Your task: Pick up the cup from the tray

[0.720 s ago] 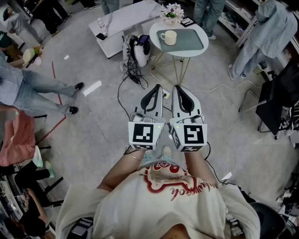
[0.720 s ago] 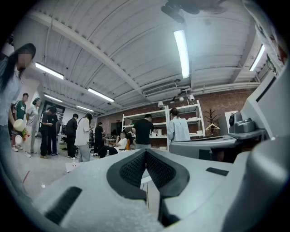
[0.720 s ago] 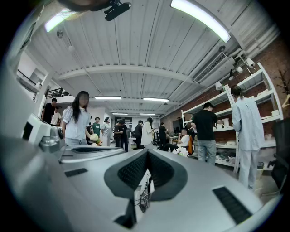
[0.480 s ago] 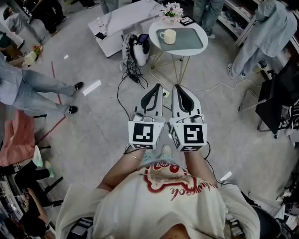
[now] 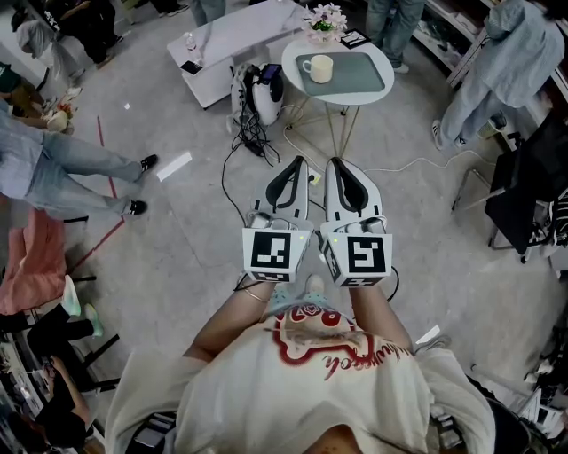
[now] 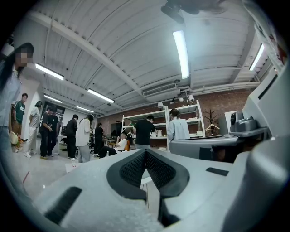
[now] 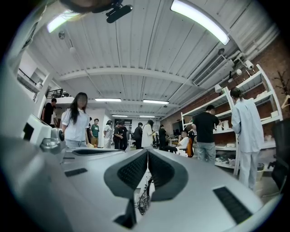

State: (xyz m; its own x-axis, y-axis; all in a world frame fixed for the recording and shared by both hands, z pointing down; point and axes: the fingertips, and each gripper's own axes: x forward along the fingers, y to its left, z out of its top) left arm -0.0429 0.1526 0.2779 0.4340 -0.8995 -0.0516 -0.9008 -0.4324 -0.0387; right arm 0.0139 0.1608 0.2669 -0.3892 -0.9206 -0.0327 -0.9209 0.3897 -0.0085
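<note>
Here we are, looking down on both grippers held out level side by side over the floor [image 5: 186, 257], close together but not touching. The left gripper [image 5: 298, 164] has its jaws pressed together at the tips with nothing between them, and its own view [image 6: 146, 152] shows the ribbed pads meeting in a closed point. It's the same on the other side: the right gripper [image 5: 338, 165] is pinched closed and empty, its pads meeting tip to tip in its view [image 7: 147, 152]. Neither one has anything in hand. Now the cup [image 5: 320, 69]: it's at 12 o'clock from the grippers, well apart from them, standing upright on the tray [image 5: 359, 80]. It sits toward the tray's 9 o'clock end, with its handle also turned to 9 o'clock. The tray lies flat on the table [image 5: 382, 55], a small round white one on thin legs. At 12 o'clock of the cup, on the table's far rim, we see flowers [image 5: 327, 22]. Between table and grippers, at about 11 o'clock of the left one, cables [image 5: 253, 133] trail across the floor. Both gripper views look out level into the room, where people [image 7: 78, 120] stand about and shelves [image 6: 181, 118] line the brick wall.
</note>
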